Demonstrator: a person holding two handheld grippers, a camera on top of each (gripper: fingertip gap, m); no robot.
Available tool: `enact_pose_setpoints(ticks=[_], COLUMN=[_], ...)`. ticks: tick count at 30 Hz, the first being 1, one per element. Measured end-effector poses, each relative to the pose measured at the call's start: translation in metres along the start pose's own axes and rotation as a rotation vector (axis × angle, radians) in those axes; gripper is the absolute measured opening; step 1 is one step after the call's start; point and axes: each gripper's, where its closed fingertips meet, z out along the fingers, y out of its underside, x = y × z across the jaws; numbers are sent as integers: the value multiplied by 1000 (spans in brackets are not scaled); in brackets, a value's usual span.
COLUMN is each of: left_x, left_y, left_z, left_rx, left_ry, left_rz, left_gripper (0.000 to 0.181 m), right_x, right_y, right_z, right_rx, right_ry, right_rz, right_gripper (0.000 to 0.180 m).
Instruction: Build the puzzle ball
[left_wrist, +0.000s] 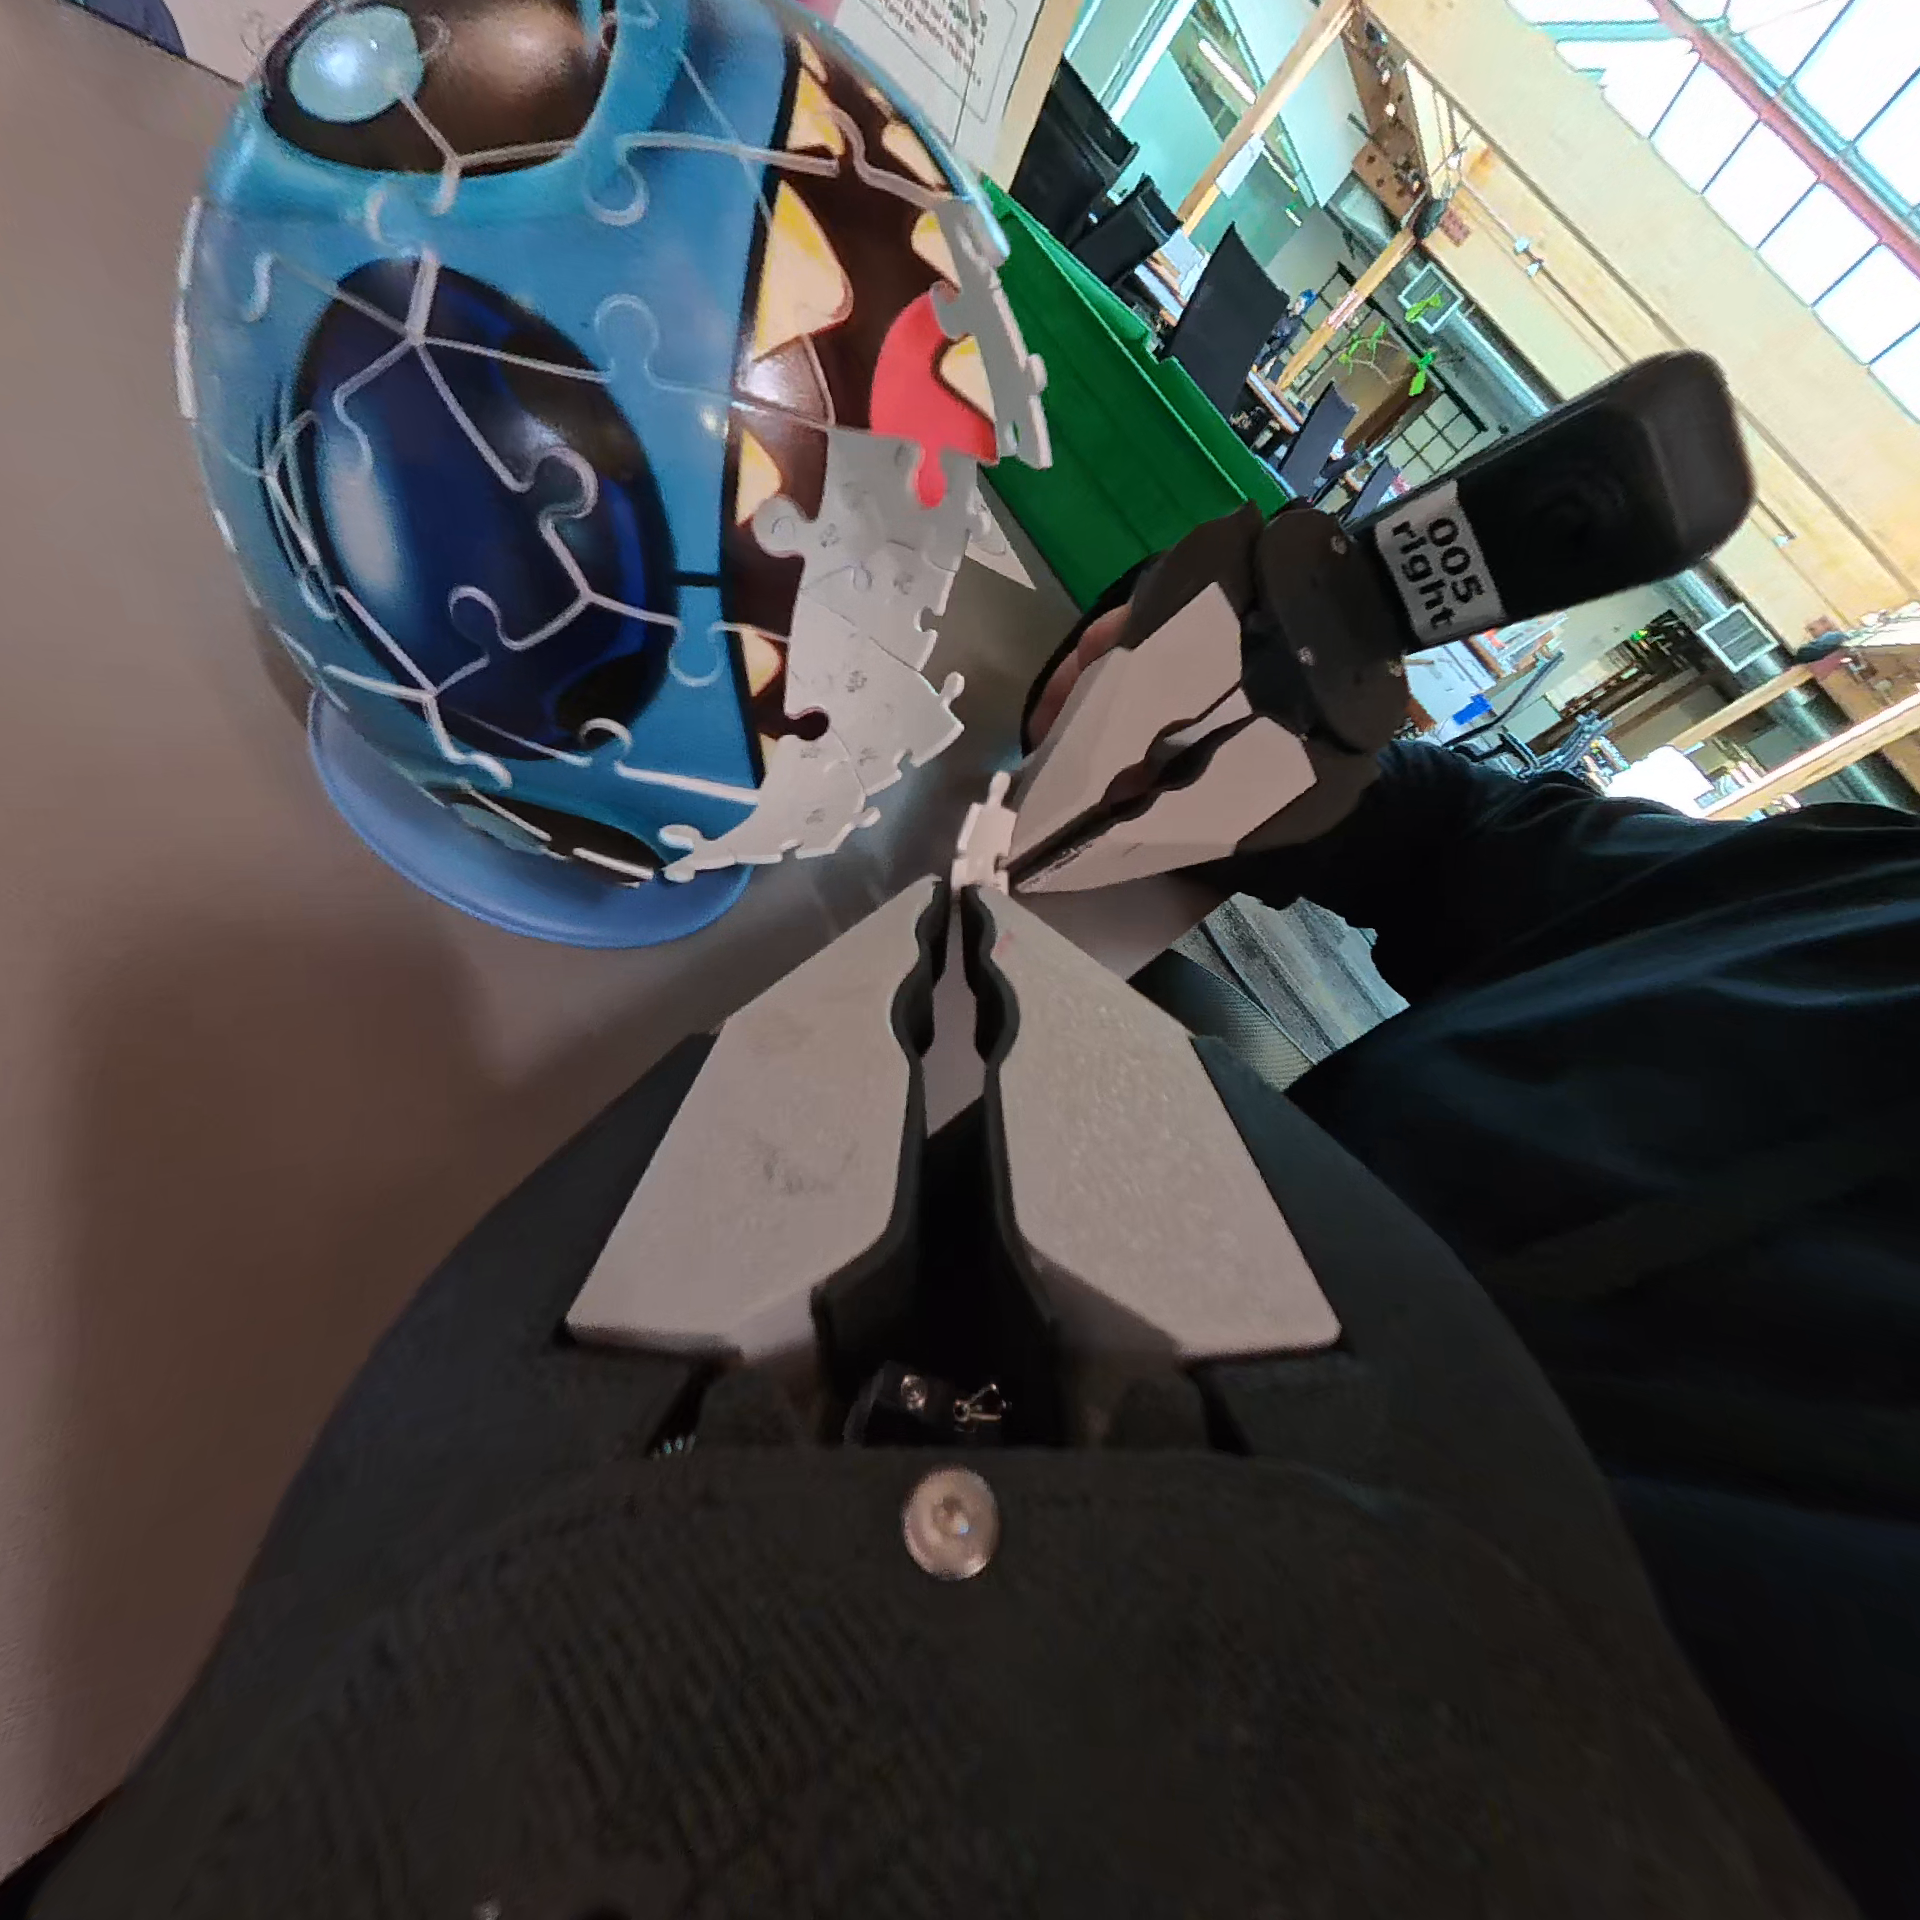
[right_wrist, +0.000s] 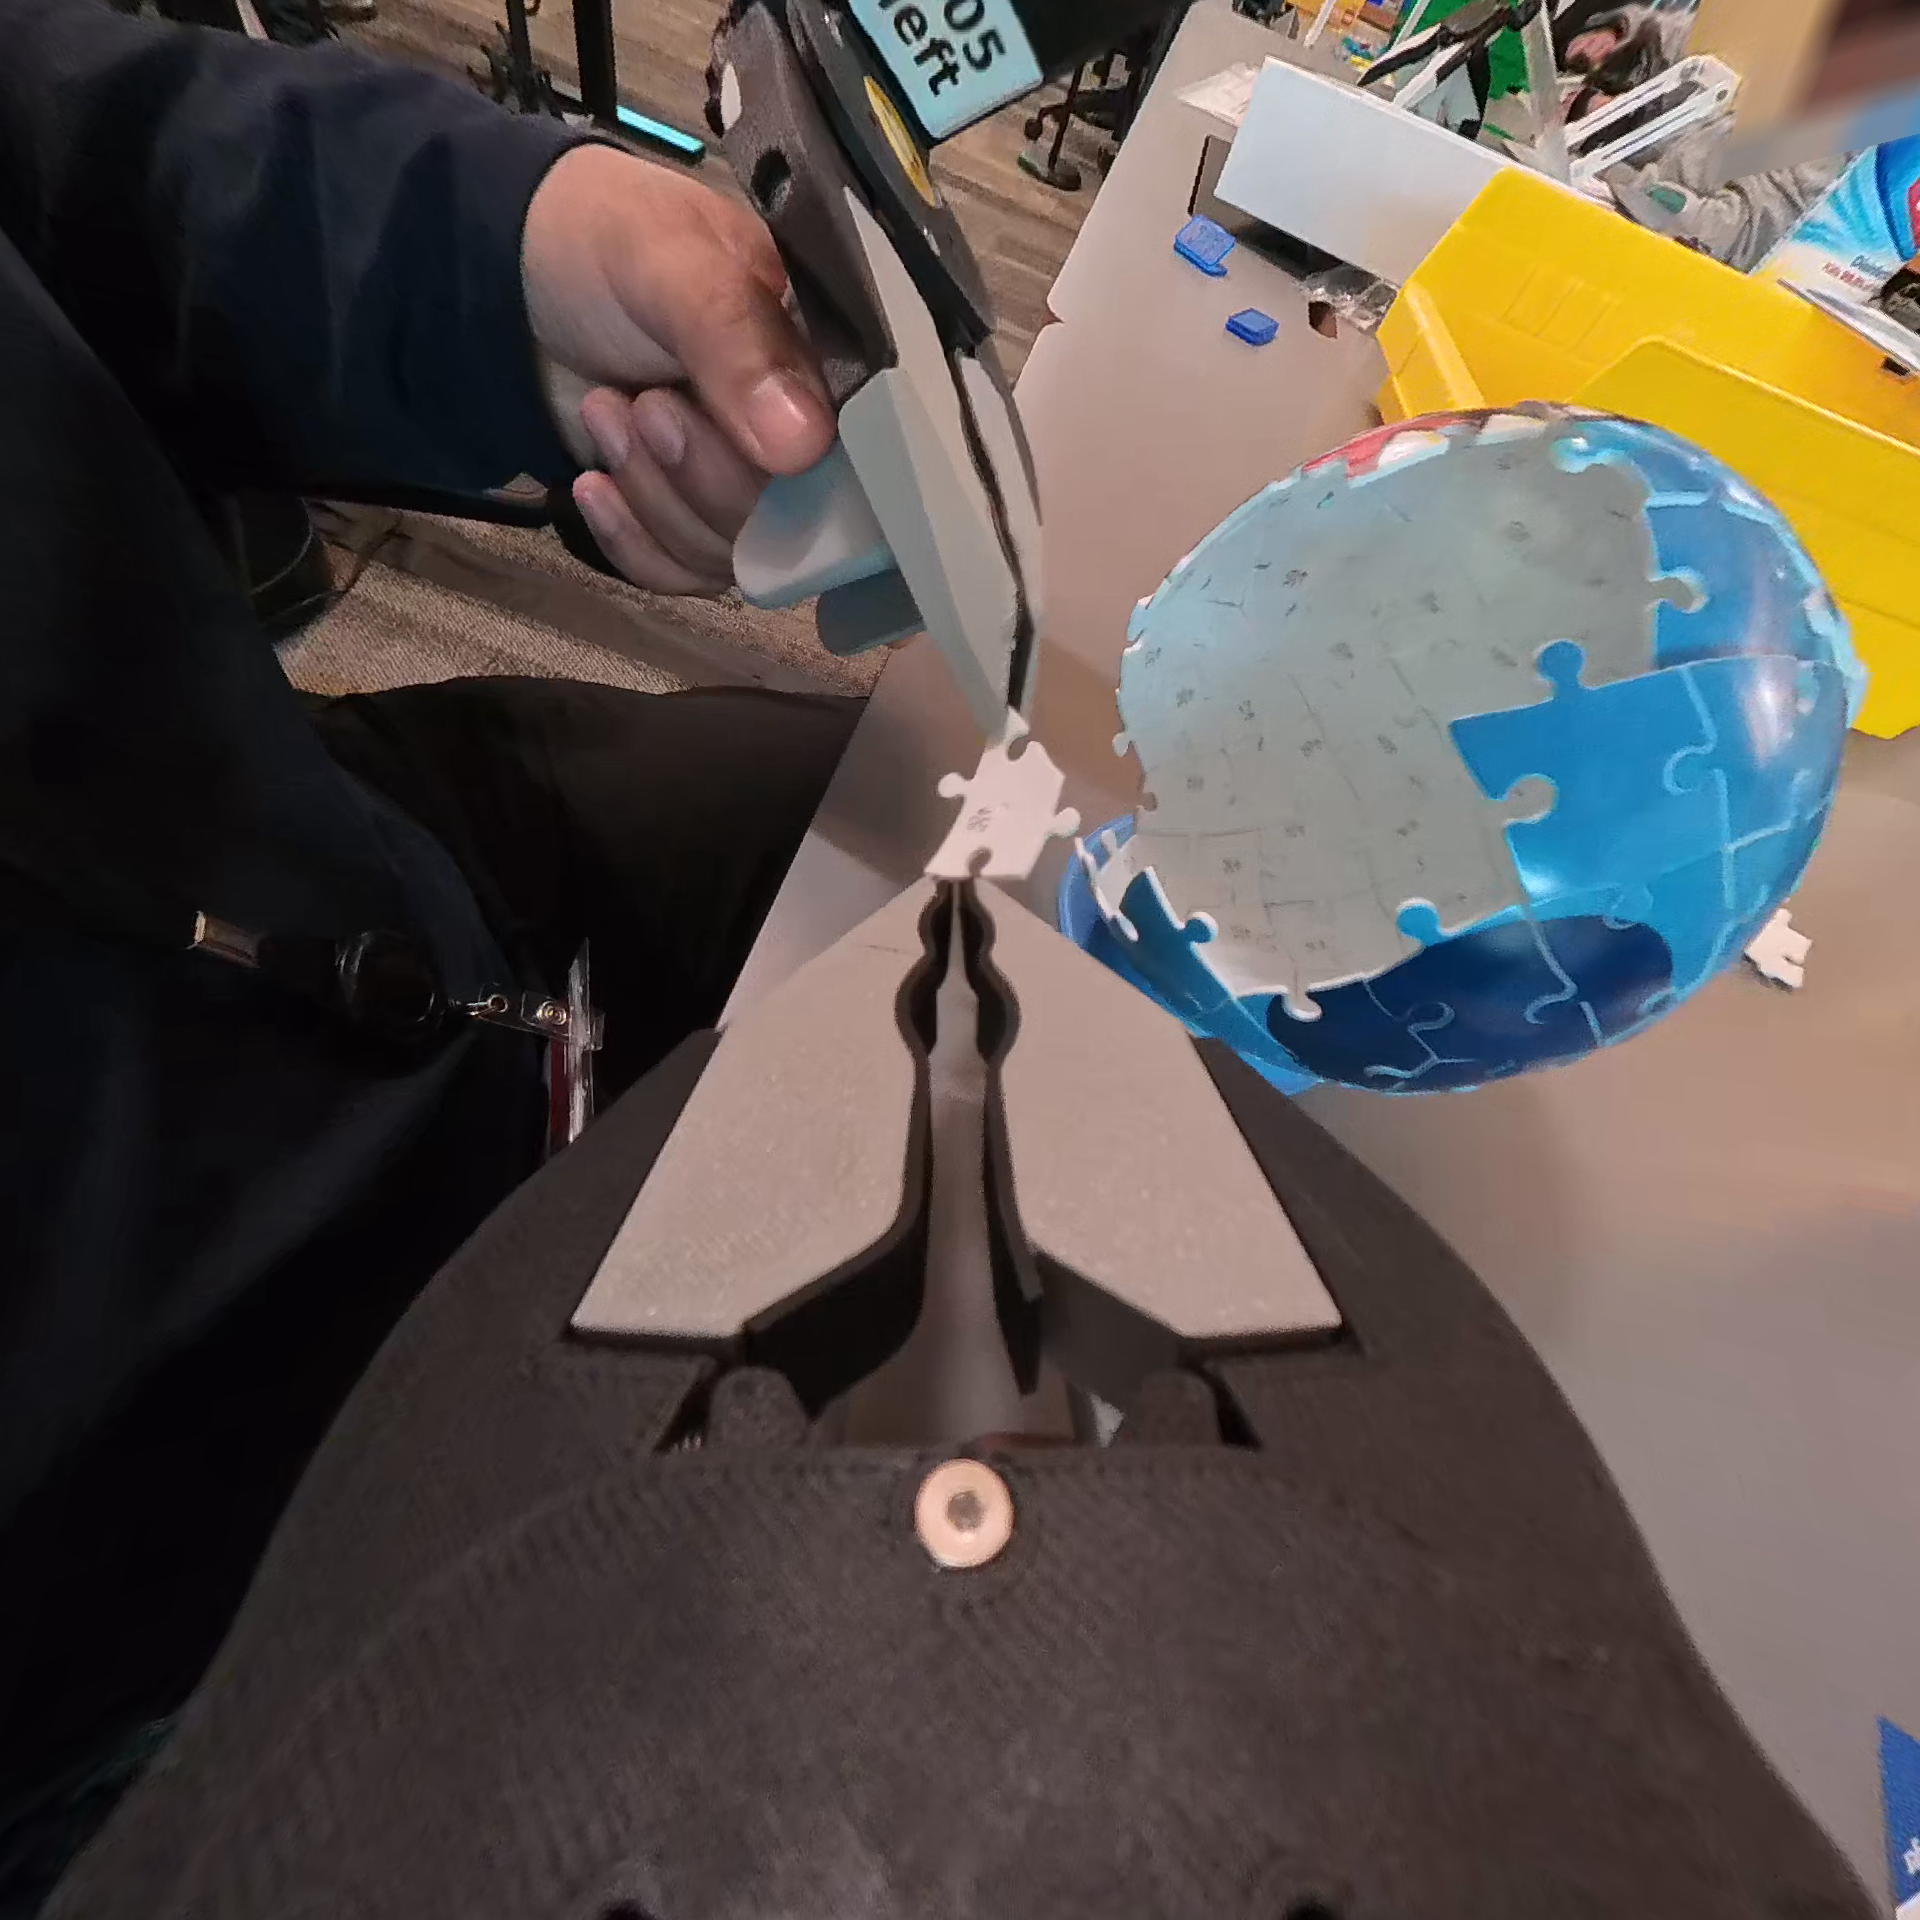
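Observation:
A half-built puzzle ball (left_wrist: 499, 468), blue with a dark eye and a toothed mouth, rests on a blue ring stand (left_wrist: 520, 873) on the table. In the right wrist view the ball (right_wrist: 1455, 748) shows its open side and white inner faces. A small white puzzle piece (right_wrist: 1003, 805) hangs in the air just in front of the ball. My right gripper (right_wrist: 961, 883) is shut on its lower edge. My left gripper (left_wrist: 956, 894) is shut on its other end (left_wrist: 987, 842). The left gripper's fingertips (right_wrist: 1013, 717) meet the piece's top corner.
A green bin (left_wrist: 1101, 416) stands behind the ball. Yellow bins (right_wrist: 1621, 312) sit at the table's far right. A loose white piece (right_wrist: 1779, 951) lies beside the ball. A hand (right_wrist: 675, 364) holds the left gripper. The table edge (right_wrist: 810, 831) runs under the piece. My left and right fingertips are right by each other.

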Motion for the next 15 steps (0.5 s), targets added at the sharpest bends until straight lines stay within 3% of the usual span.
enact_pose_setpoints(ticks=[15], left_x=[-28], left_y=[3], left_z=[-19], left_rx=[76], left_ry=[-144], left_rz=[-75], left_gripper=[0], right_x=[-2], right_y=[3], right_z=[3], right_rx=[-23], right_ry=[20], right_rz=[-45], right_gripper=[10])
